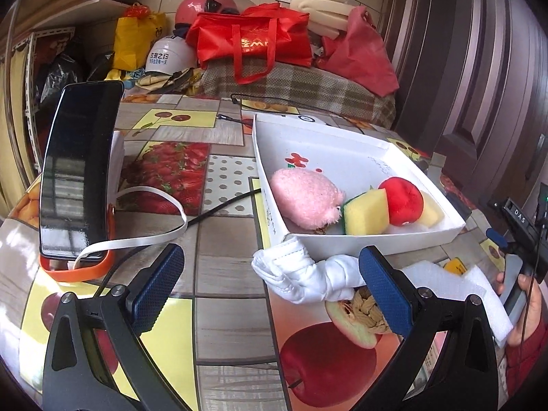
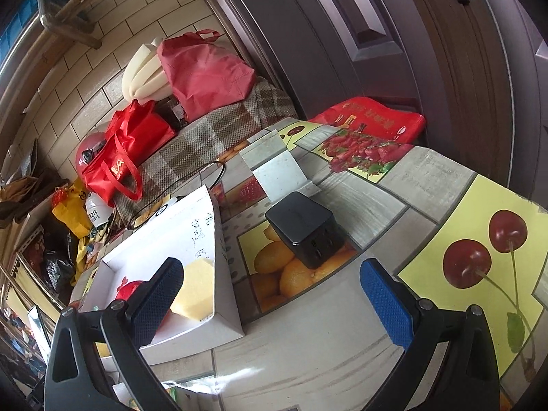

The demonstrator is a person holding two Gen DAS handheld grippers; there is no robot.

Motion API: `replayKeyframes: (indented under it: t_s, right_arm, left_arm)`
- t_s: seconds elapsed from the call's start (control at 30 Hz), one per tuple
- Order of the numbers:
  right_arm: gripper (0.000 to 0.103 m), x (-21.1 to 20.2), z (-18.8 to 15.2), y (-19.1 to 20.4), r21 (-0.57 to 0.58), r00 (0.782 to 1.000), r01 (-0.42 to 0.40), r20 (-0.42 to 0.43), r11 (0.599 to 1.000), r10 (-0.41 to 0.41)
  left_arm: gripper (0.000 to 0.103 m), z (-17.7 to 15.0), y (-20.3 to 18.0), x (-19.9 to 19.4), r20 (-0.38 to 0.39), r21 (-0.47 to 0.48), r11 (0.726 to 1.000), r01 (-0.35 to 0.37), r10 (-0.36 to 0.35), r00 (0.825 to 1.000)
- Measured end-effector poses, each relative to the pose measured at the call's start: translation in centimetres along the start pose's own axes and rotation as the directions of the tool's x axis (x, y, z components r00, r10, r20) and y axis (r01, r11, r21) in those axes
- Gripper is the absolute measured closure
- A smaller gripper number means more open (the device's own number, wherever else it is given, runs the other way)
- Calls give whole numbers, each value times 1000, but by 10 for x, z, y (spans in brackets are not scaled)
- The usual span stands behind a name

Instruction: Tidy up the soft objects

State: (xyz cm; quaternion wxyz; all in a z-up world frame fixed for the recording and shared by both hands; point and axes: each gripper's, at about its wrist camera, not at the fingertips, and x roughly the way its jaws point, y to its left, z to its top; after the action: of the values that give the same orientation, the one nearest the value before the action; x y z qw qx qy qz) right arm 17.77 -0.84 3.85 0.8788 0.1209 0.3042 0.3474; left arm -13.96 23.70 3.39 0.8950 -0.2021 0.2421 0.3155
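A white cardboard box (image 1: 346,150) on the table holds a pink plush (image 1: 304,198), a yellow-green sponge (image 1: 366,212), a red plush fruit (image 1: 406,200) and a pale yellow foam block (image 1: 432,209). A white glove (image 1: 308,274) lies on the table just outside the box's near wall, beside a braided rope piece (image 1: 368,306) and white foam sheet (image 1: 479,294). My left gripper (image 1: 270,291) is open above the table, the glove near its right finger. My right gripper (image 2: 270,301) is open and empty beside the box (image 2: 161,239), where the foam block (image 2: 195,287) shows.
A phone (image 1: 78,174) stands in an orange holder at the left with a white cable. A black charger block (image 2: 304,227) and a metal stand (image 2: 281,167) sit right of the box. Red bags (image 1: 253,41) and a helmet lie behind the table.
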Motion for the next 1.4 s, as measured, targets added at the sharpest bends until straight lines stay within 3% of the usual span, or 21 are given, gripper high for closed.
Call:
replayKeyframes:
  t_s: [0.13, 0.27, 0.43, 0.77, 1.17, 1.4]
  right_arm:
    - [0, -2, 0, 7, -37, 1000, -8, 14, 999, 8]
    - [0, 1, 0, 8, -50, 1000, -23, -6, 998, 22]
    - [0, 3, 0, 6, -46, 1000, -24, -12, 999, 23]
    - [0, 2, 0, 6, -44, 1000, -24, -14, 999, 23]
    - [0, 3, -1, 7, -44, 1000, -23, -19, 999, 22]
    - [0, 3, -1, 7, -44, 1000, -22, -19, 999, 21]
  left_arm:
    - [0, 1, -1, 10, -50, 9, 999, 52, -51, 997]
    - [0, 4, 7, 24, -101, -54, 991, 124, -129, 986]
    - [0, 6, 17, 42, -165, -140, 978, 156, -178, 970]
    - [0, 10, 1, 50, -194, -104, 964, 244, -260, 946]
    - [0, 11, -7, 55, -219, -78, 960, 270, -280, 934]
    - [0, 8, -17, 55, -247, -44, 947, 318, -319, 915]
